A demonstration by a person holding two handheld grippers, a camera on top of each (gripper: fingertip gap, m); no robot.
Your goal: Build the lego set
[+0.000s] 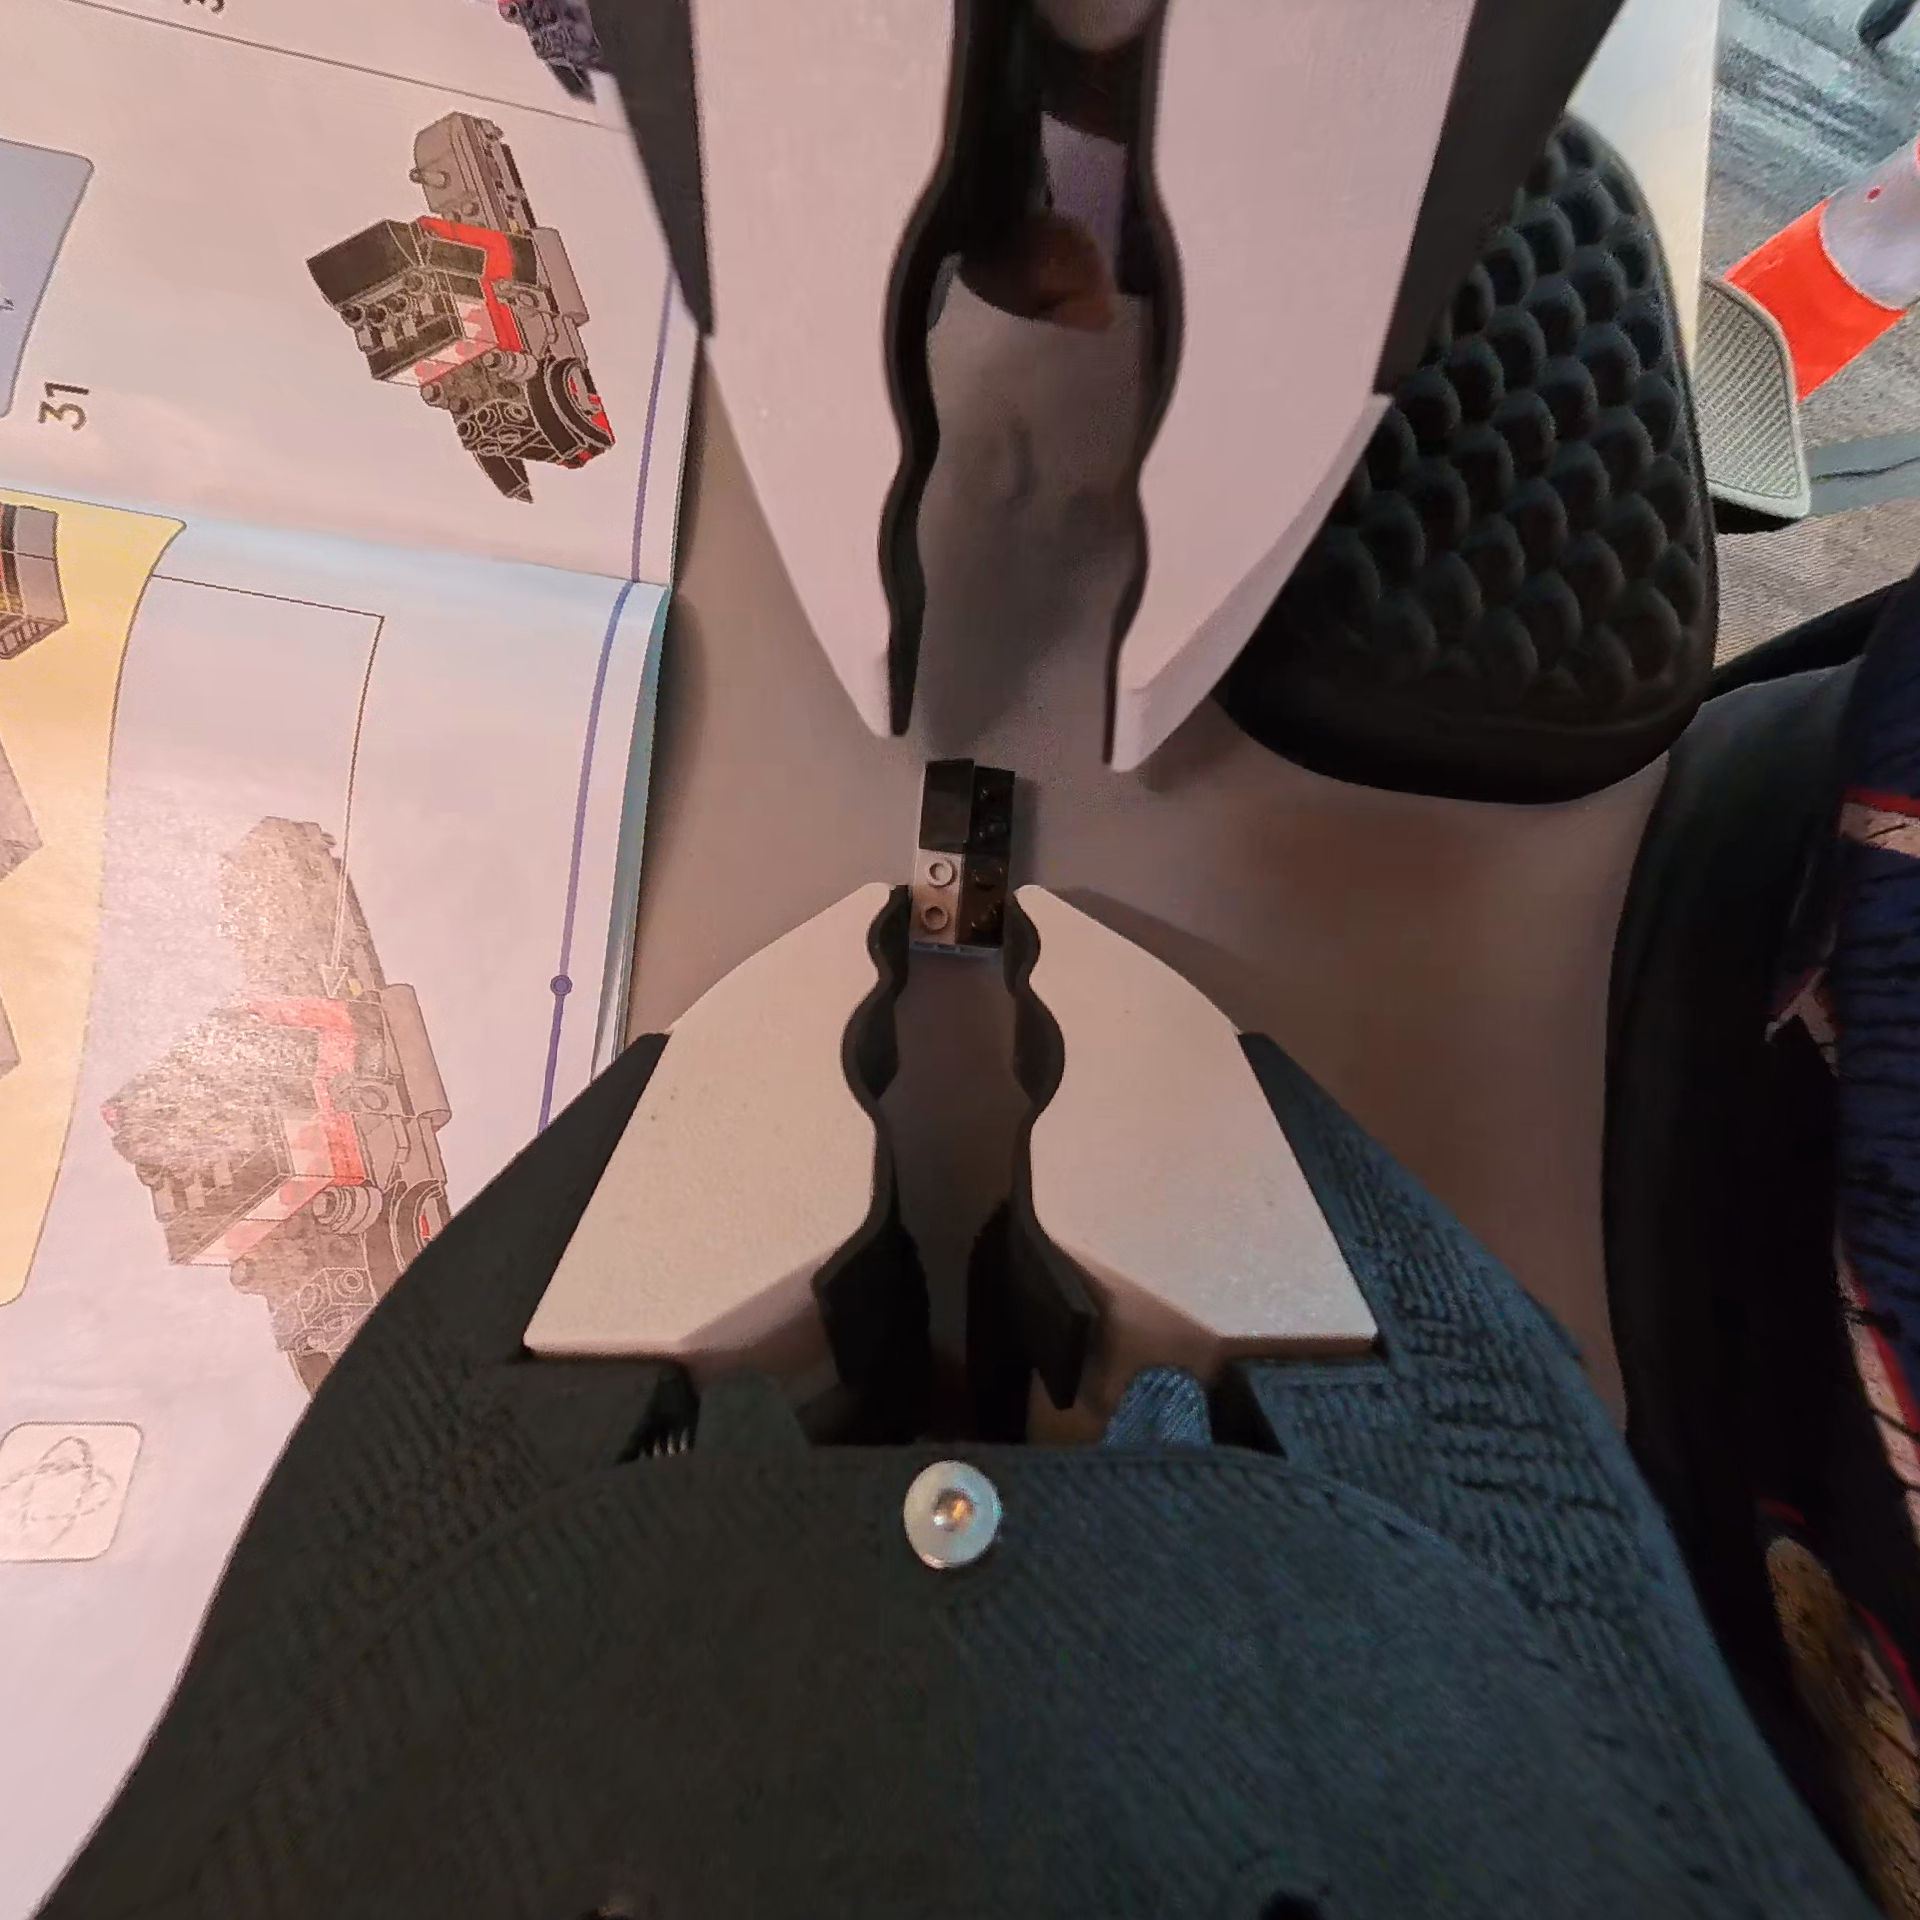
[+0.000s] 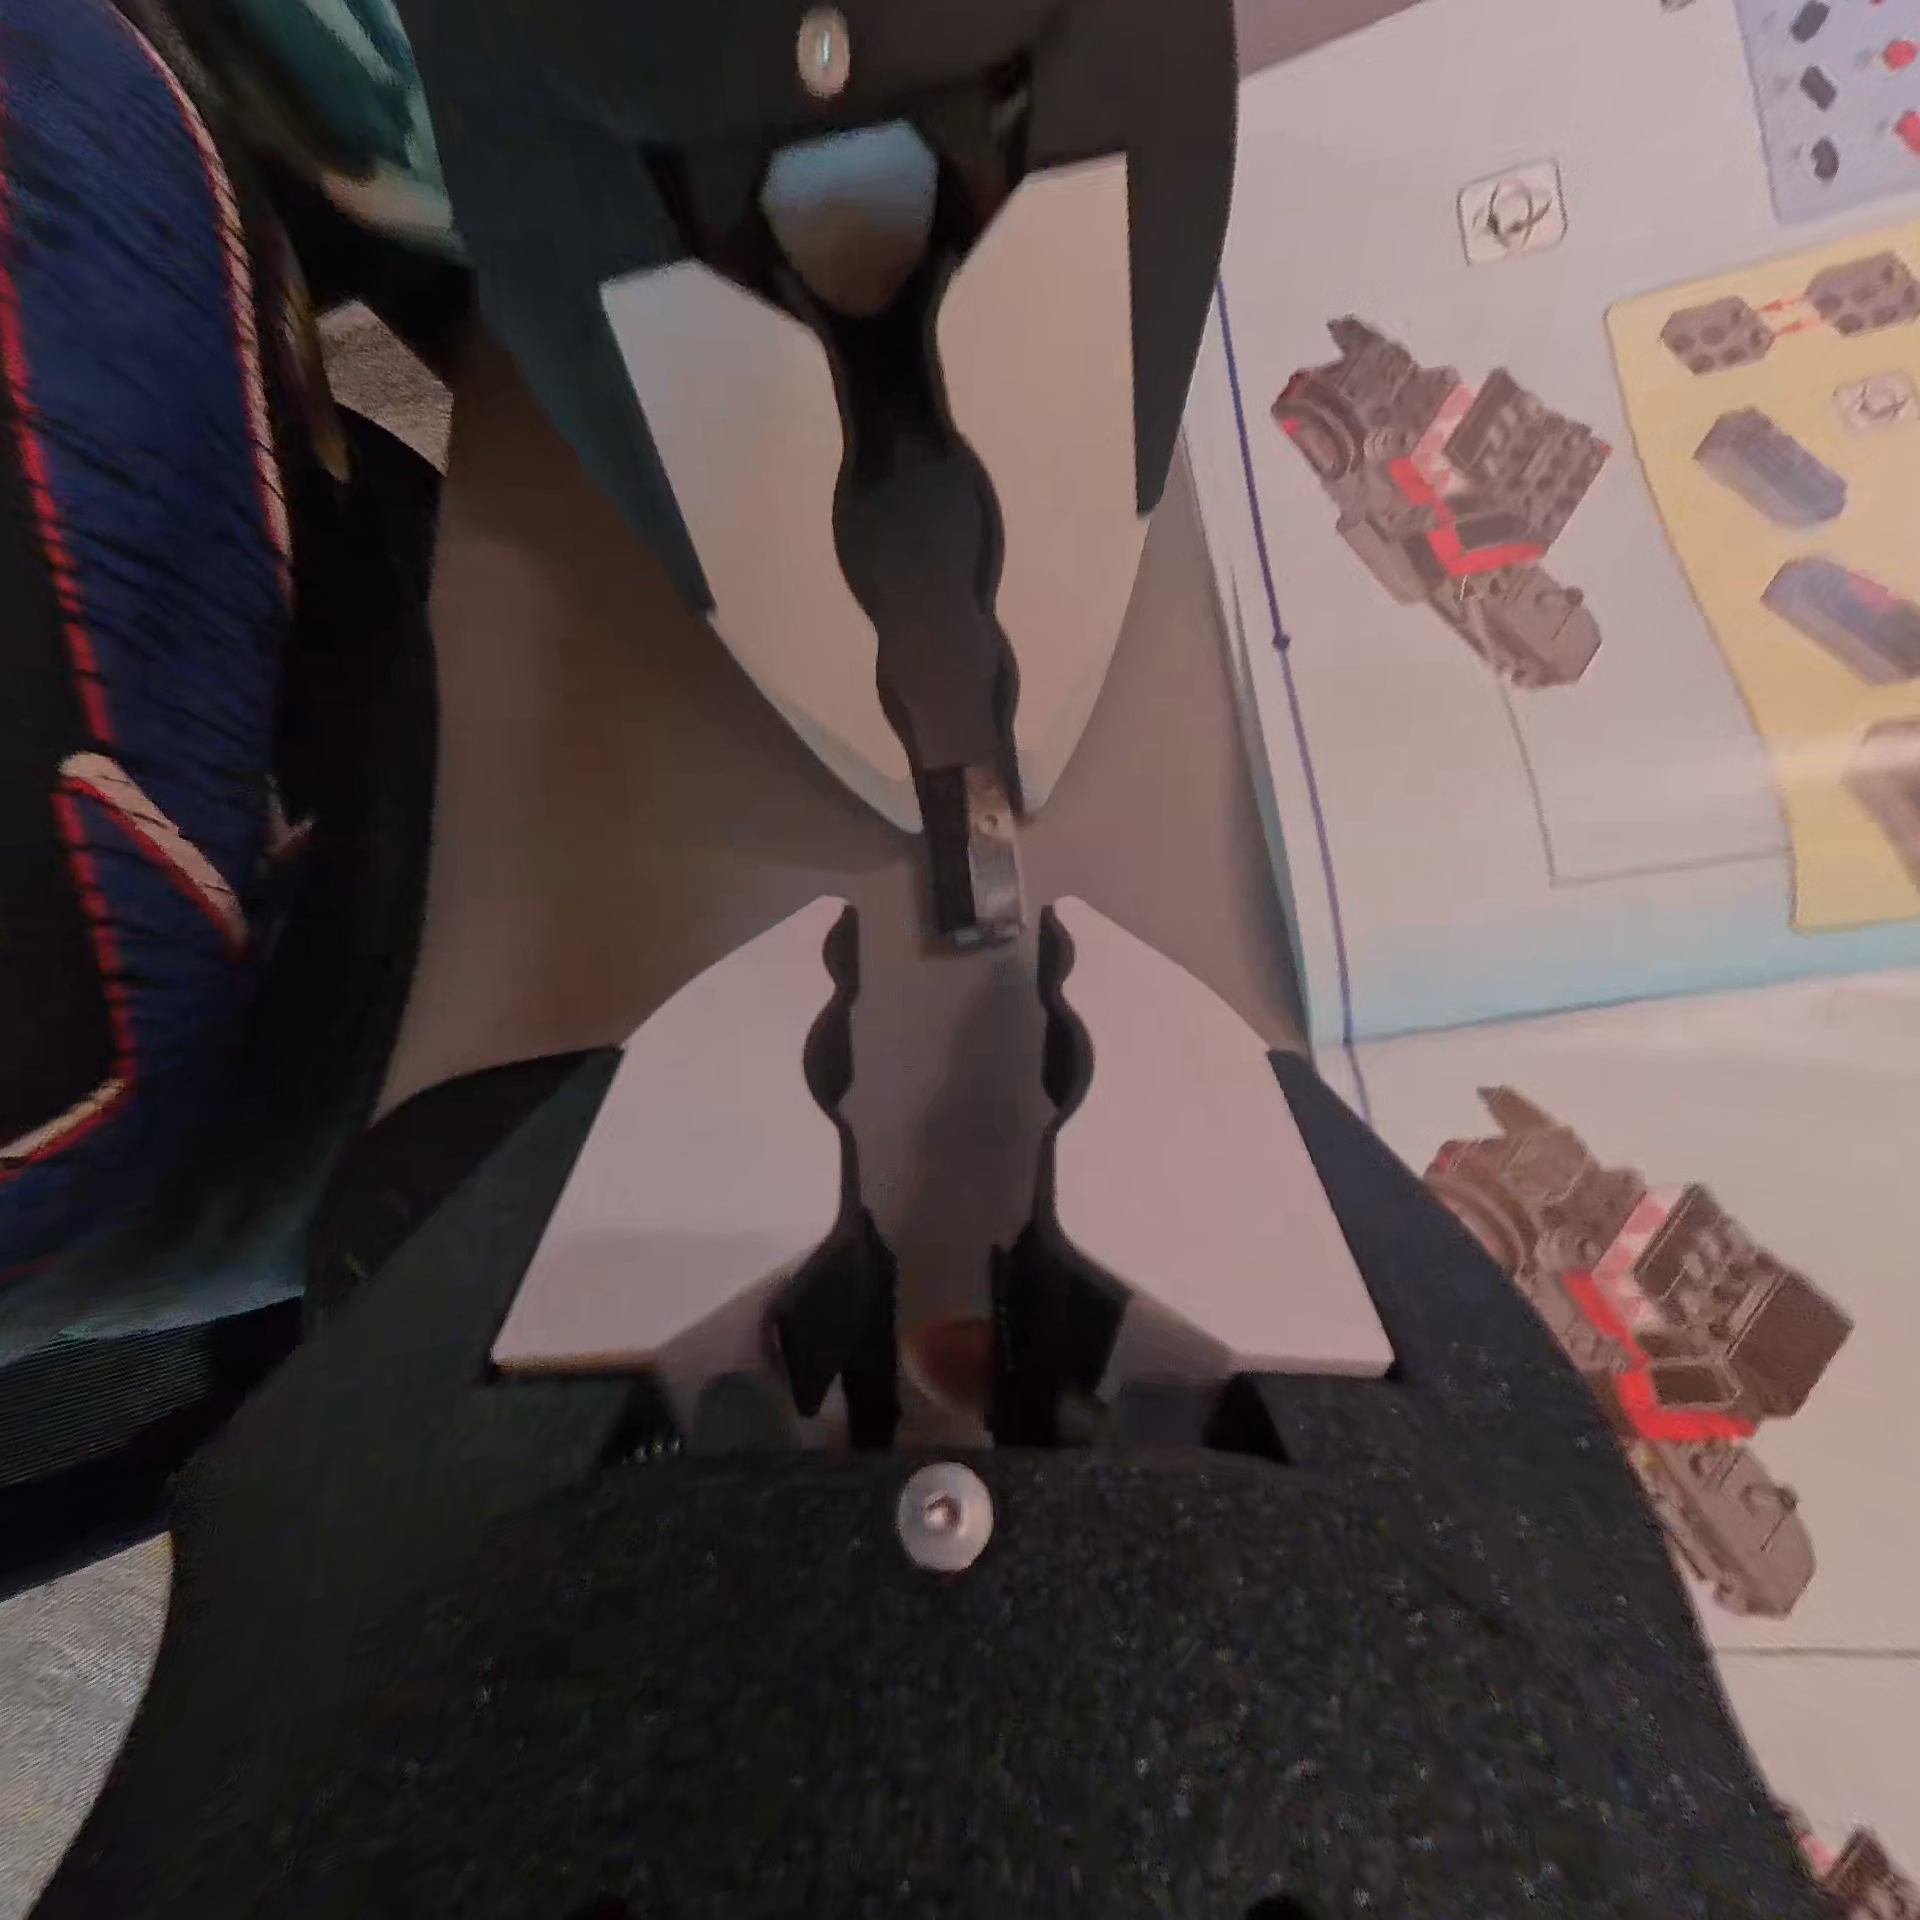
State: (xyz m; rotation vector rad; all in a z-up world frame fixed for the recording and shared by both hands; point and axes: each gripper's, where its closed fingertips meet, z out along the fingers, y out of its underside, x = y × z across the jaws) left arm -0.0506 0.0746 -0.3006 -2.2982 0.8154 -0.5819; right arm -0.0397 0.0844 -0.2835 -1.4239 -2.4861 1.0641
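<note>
We gripped the black-and-grey brick stack [image 1: 964,854] in our left hand-held gripper [image 1: 958,925], its long axis pointing at the right hand-held gripper's [image 1: 1003,743] parted, empty fingertips just beyond.

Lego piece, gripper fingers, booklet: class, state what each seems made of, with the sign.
Lego piece: hard moulded plastic, glossy, crisp studs. Left gripper fingers: probably 3D-printed plastic, matt, fine layer texture on the black body. Booklet: printed paper, slight sheen, curling page edge.
</note>
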